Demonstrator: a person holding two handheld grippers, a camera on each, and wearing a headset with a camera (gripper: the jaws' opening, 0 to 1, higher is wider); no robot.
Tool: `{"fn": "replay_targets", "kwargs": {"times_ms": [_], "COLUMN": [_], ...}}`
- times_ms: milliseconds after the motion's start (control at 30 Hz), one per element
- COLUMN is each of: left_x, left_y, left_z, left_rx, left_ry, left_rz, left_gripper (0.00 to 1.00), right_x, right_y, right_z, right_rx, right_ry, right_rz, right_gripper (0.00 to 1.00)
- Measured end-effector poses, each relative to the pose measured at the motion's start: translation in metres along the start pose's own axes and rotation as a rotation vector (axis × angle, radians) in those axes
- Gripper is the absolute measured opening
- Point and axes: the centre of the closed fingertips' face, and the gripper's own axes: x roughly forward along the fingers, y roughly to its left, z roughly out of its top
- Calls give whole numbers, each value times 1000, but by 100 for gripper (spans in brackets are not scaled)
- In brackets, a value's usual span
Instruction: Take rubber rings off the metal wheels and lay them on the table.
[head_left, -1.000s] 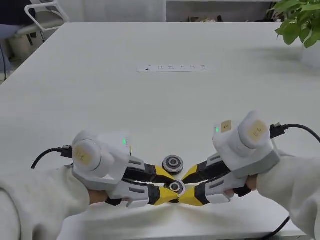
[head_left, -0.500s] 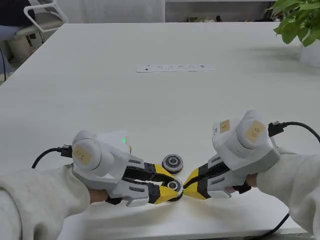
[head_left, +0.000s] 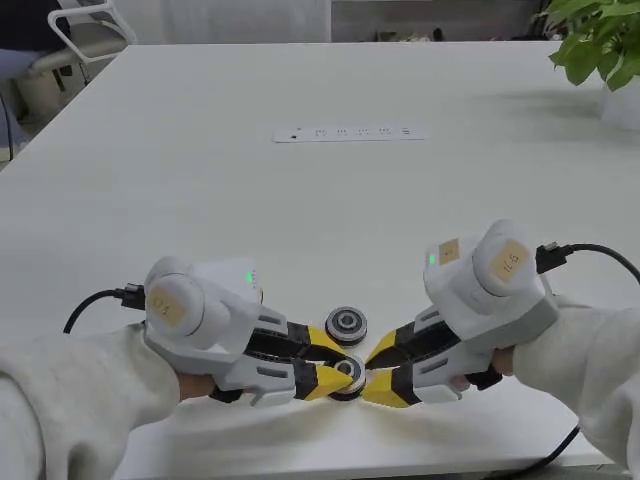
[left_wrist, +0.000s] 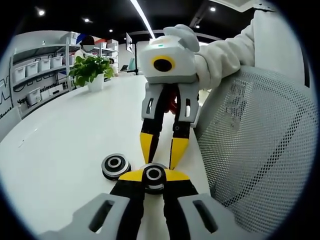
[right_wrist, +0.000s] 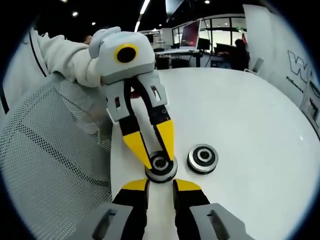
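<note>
Metal wheel (right_wrist: 161, 167) with a dark ring around it lies flat near the front edge of the white bench (head_left: 300, 220), between the two grippers, which meet over it tip to tip. The left gripper (left_wrist: 154, 174) comes in from the left. Its yellow fingers (left_wrist: 131, 176) are clenched on the wheel, one pressed against each side of the rim. The right gripper (right_wrist: 160, 184) faces it from the other side. Its yellow fingers (right_wrist: 186, 186) stand a little apart, with their tips at the wheel's near edge. I cannot tell whether they pinch the ring or only touch it.

A second wheel (head_left: 346, 324), also dark-ringed, lies flat on the bench just beyond the first. It is near the first wheel but apart from it, and no finger touches it.

Both grippers have white bodies, each held by a hand in a pale sleeve (head_left: 60, 400). A black cable (head_left: 95, 305) trails from the left one.

Farther back on the bench lies a white power strip (head_left: 350, 134). A green plant (head_left: 595, 40) stands at the far right corner. In the left gripper view, a grey mesh chair back (left_wrist: 260, 150) stands beside the bench edge.
</note>
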Motion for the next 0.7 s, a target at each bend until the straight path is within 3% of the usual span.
{"fn": "replay_targets", "kwargs": {"times_ms": [333,700], "left_x": [0,0], "left_y": [1,1], "left_z": [0,0], "left_rx": [5,0], "left_ry": [4,-1], "left_rz": [6,11], "left_gripper": [8,8], "right_x": [7,6], "right_y": [-1,-1], "right_z": [5,5], "right_rx": [-38,-77], "right_ry": [-15,-2], "right_rz": [-19,-21], "right_gripper": [23,20]}}
